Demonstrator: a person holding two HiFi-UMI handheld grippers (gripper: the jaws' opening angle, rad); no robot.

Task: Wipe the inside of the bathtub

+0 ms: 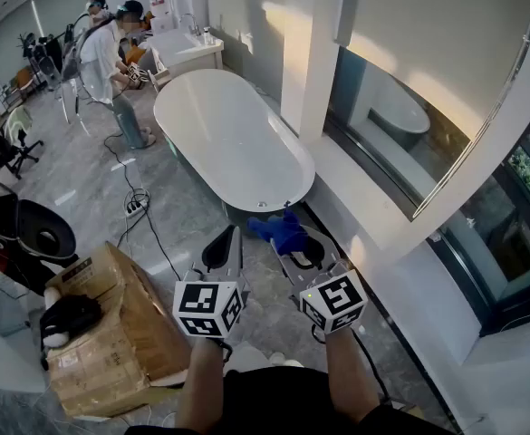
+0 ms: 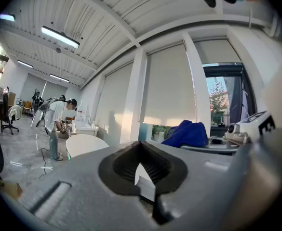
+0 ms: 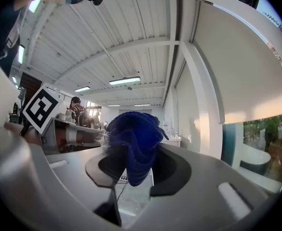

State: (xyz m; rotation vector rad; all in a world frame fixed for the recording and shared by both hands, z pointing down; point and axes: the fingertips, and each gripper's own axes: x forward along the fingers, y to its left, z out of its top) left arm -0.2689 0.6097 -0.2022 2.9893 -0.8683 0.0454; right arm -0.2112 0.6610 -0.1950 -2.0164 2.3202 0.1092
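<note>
Right gripper view reveals jaws pinching blue cloth [image 3: 133, 138]

We find no words, brands or numbers that we can read. The only signs are black-and-white square markers on the left cube [image 1: 208, 308] and the right cube [image 1: 334, 301], each sitting behind its own gripper's fingers.

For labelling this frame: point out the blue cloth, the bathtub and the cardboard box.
blue cloth [image 1: 281, 231], head view, on its bunched middle.
bathtub [image 1: 233, 134], head view, on its bare white inside.
cardboard box [image 1: 133, 320], head view, on its brown top face.
</note>
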